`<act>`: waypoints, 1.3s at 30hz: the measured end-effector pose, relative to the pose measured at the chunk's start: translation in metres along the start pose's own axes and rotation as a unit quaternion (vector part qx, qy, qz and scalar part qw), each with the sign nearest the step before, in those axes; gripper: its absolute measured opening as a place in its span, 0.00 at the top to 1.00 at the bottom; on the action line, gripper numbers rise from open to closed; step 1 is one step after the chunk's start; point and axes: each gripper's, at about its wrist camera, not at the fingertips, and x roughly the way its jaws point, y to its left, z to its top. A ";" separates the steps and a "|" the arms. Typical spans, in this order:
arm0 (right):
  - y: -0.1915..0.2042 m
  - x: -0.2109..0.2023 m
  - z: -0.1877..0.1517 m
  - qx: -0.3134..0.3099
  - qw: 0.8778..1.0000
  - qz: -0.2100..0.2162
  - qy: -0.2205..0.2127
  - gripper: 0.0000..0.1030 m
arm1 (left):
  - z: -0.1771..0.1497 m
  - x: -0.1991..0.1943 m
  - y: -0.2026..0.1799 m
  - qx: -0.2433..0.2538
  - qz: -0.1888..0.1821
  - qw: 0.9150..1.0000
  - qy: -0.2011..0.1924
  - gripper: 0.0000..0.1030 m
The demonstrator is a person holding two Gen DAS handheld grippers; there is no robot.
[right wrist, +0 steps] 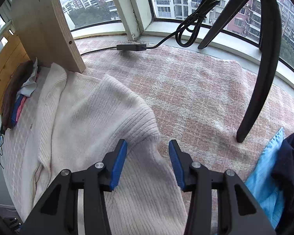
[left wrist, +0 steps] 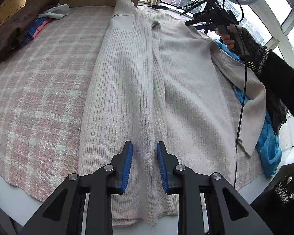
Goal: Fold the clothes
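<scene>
A cream ribbed knit sweater (left wrist: pixel 127 82) lies lengthwise on the pink plaid blanket (left wrist: pixel 39 90), its left side folded over the middle and one sleeve (left wrist: pixel 250 101) trailing off to the right. My left gripper (left wrist: pixel 145 148) is open, its blue pads hovering over the hem end of the sweater. My right gripper (right wrist: pixel 148 146) is open above the sweater's shoulder (right wrist: pixel 115 105), near the collar end. It also shows in the left wrist view (left wrist: pixel 205 17), held above the far right of the sweater.
A pile of brown, blue and pink clothes (left wrist: pixel 23 31) lies at the far left. Blue fabric (left wrist: pixel 268 137) and dark clothing (right wrist: pixel 288 166) lie at the right edge. A wooden panel (right wrist: pixel 47 25), a cable with adapter (right wrist: pixel 131 47) and a ring-light stand leg (right wrist: pixel 262 86) stand by the window.
</scene>
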 end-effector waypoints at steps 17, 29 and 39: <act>-0.005 -0.041 -0.007 -0.026 0.997 -0.071 -0.016 0.87 | 0.001 -0.006 -0.024 0.022 0.033 0.999 0.006 0.76; 0.007 -0.191 -0.172 0.003 1.000 0.014 0.025 0.64 | 0.013 -0.011 -0.126 0.151 -0.107 0.983 -0.021 0.74; 0.013 -0.198 -0.292 0.091 0.994 0.047 0.034 0.61 | 0.014 0.071 -0.209 0.254 -0.166 0.951 0.062 0.72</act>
